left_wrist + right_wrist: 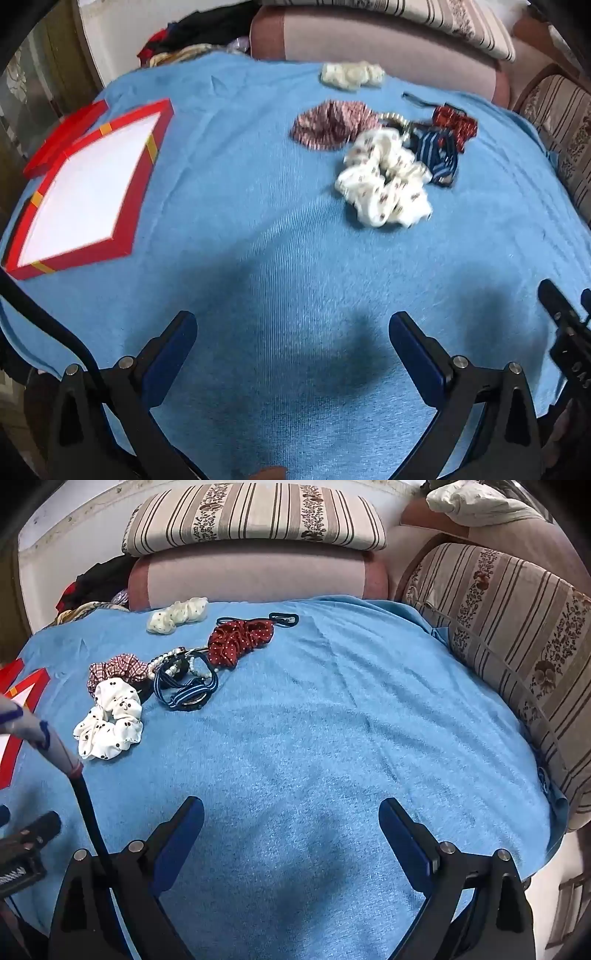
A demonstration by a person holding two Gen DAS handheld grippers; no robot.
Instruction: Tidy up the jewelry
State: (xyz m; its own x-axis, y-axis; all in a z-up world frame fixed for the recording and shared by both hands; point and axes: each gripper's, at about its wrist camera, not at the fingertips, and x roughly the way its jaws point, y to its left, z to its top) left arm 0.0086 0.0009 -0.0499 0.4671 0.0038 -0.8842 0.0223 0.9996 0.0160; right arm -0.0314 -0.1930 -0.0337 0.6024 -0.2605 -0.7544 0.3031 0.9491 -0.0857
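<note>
A heap of hair accessories lies on a blue cloth (258,221): a white printed scrunchie (384,184) (110,720), a red checked scrunchie (332,123) (116,670), a navy striped band (439,155) (188,692), a pearl bracelet (173,662), a red dotted scrunchie (456,123) (240,640) and a cream scrunchie (351,75) (177,614). An open red box (92,184) with a white inside lies at the left. My left gripper (291,332) is open and empty over bare cloth. My right gripper (291,818) is open and empty, right of the heap.
The box's red lid (62,136) lies behind it. Striped cushions (517,635) and a pink sofa back (255,579) border the cloth at the back and right. Dark clothes (96,579) are piled at the back left. A thin black hair tie (284,618) lies behind the heap.
</note>
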